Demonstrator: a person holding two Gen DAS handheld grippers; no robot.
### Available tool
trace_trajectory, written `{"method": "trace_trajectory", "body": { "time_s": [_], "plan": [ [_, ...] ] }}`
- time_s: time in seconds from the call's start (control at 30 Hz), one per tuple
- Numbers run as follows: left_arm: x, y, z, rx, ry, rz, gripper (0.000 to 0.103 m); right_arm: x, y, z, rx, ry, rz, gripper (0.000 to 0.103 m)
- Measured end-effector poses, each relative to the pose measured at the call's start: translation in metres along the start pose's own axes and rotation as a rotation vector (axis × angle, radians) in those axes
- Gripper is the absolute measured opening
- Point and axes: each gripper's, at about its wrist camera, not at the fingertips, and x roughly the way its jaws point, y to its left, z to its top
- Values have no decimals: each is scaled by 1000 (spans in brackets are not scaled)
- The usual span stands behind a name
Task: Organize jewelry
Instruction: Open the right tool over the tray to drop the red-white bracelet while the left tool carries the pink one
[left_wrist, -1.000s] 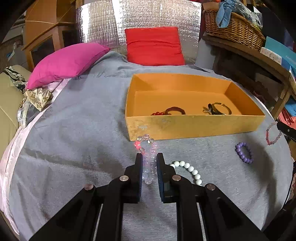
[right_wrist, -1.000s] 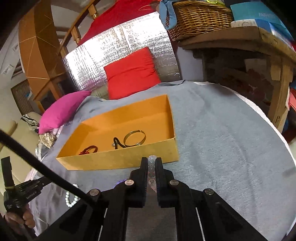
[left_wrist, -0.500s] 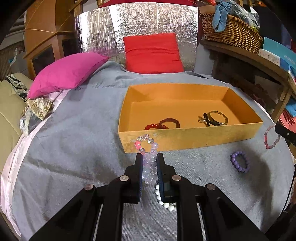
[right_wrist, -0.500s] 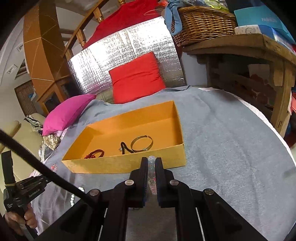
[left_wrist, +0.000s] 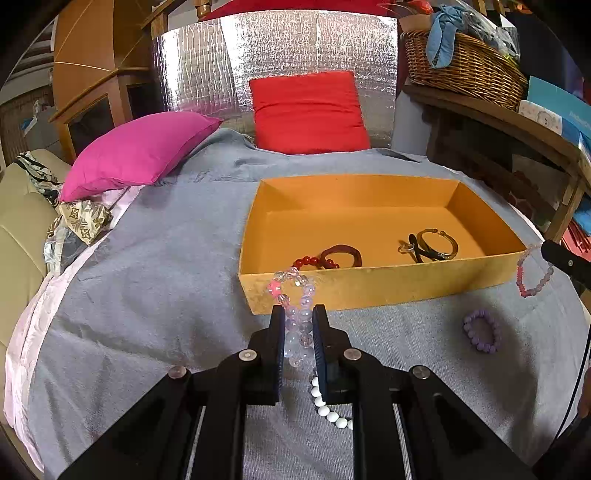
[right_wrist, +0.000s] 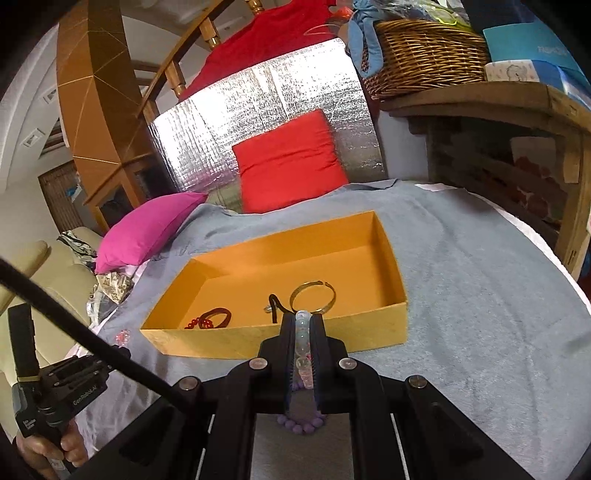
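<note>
1. The room is a cluttered living space: a grey cloth (left_wrist: 147, 295) covers a round surface, with a pink cushion (left_wrist: 136, 151) and a red cushion (left_wrist: 308, 110) at the far edge, a silver foil panel (left_wrist: 295, 48) behind them and a wicker basket (left_wrist: 465, 70) on a wooden shelf at the right.
2. An orange box (left_wrist: 369, 288) stands on the cloth. Inside it lie a red bead bracelet (left_wrist: 308, 261), a dark band (left_wrist: 341, 254) and a metal bangle (left_wrist: 439, 245).
3. The step in hand, I judge, is carrying two bracelets to the box, one in each claw.
4. The left claw (left_wrist: 298, 321) is clenched on a clear bead bracelet (left_wrist: 295, 295), which stands up just in front of the near wall of the box.
5. The right claw (right_wrist: 303, 332) is almost fully closed, pinching a pink bead bracelet (right_wrist: 303, 343) by its edge, also just before the near wall.
6. A white bead bracelet (left_wrist: 328, 406) and a purple bracelet (left_wrist: 480, 330) lie on the cloth, not yet collected.
7. The next move probably calls for lifting each claw over the wall and then opening it above the box floor, clear of the pieces already there.
</note>
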Motion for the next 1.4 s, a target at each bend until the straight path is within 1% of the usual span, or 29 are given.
{"method": "trace_trajectory", "body": {
  "time_s": [0.43, 0.73, 0.97, 1.1, 1.23, 1.4],
  "plan": [
    [3, -1, 5, -9, 2, 5, 15, 9, 9, 3, -6, 8, 12, 9],
    [9, -5, 11, -10, 5, 3, 15, 13, 9, 14, 6, -18, 15, 9],
    [13, -9, 12, -10, 9, 1, 15, 19, 2, 26, 36, -52, 16, 9],
    [16, -13, 14, -4, 11, -1, 15, 25, -6, 30, 75, -48, 28, 9],
    [18, -18, 15, 3, 9, 5, 15, 34, -12, 33, 98, -42, 22, 9],
    [20, -21, 18, 9, 5, 12, 15, 45, -18, 41, 100, -63, 13, 9]
  ]
}}
